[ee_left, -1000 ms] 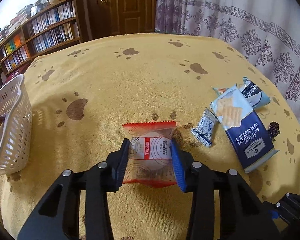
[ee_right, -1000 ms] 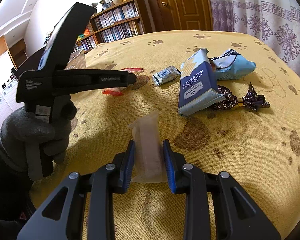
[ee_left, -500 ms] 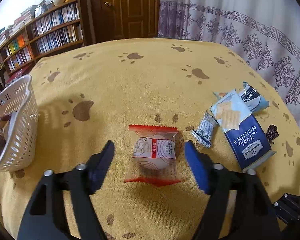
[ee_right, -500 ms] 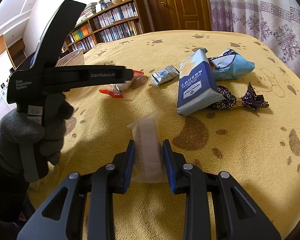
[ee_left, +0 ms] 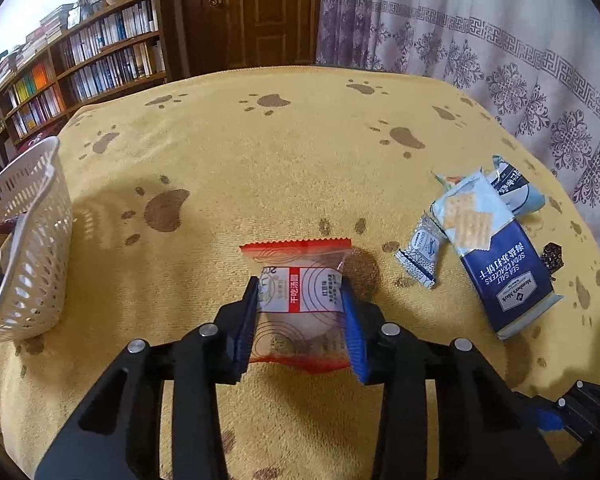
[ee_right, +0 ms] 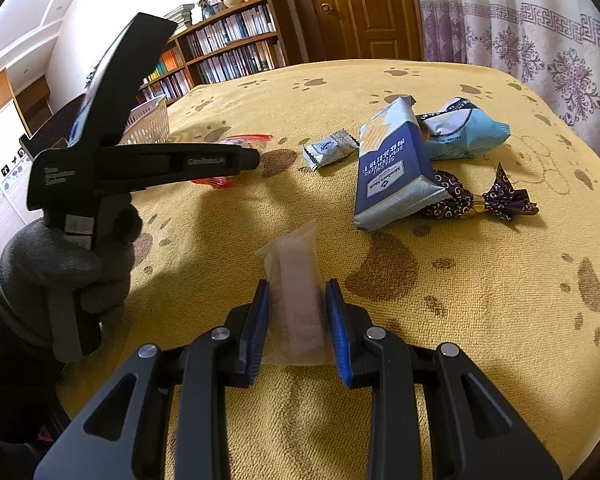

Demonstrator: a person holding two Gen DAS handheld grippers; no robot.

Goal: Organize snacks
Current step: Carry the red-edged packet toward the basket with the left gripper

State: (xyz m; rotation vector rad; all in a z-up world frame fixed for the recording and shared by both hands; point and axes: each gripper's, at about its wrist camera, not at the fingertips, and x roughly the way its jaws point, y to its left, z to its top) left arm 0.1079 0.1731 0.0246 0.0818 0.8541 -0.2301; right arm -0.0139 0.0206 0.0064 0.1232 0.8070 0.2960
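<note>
A clear snack packet with red edges [ee_left: 300, 300] lies on the yellow paw-print cloth [ee_left: 280, 140], and my left gripper [ee_left: 302, 312] is shut on its sides. In the right wrist view that packet [ee_right: 246, 142] shows just behind the left gripper's black body. My right gripper [ee_right: 298, 312] is shut on a pale translucent wafer packet [ee_right: 296, 280] that rests on the cloth. A white plastic basket [ee_left: 32, 240] stands at the left, with dark items inside that are partly hidden.
To the right lie a blue soda cracker pack [ee_left: 496, 256], a light blue bag [ee_left: 516, 188], a small grey-blue sachet [ee_left: 420, 252] and a dark purple twisted candy [ee_right: 476, 200]. A gloved hand [ee_right: 60, 272] holds the left gripper. Bookshelves, a door and curtains stand behind.
The left gripper, wide open around the red-edged packet half a second ago, has shut on it again. The right gripper stays shut on the wafer packet.
</note>
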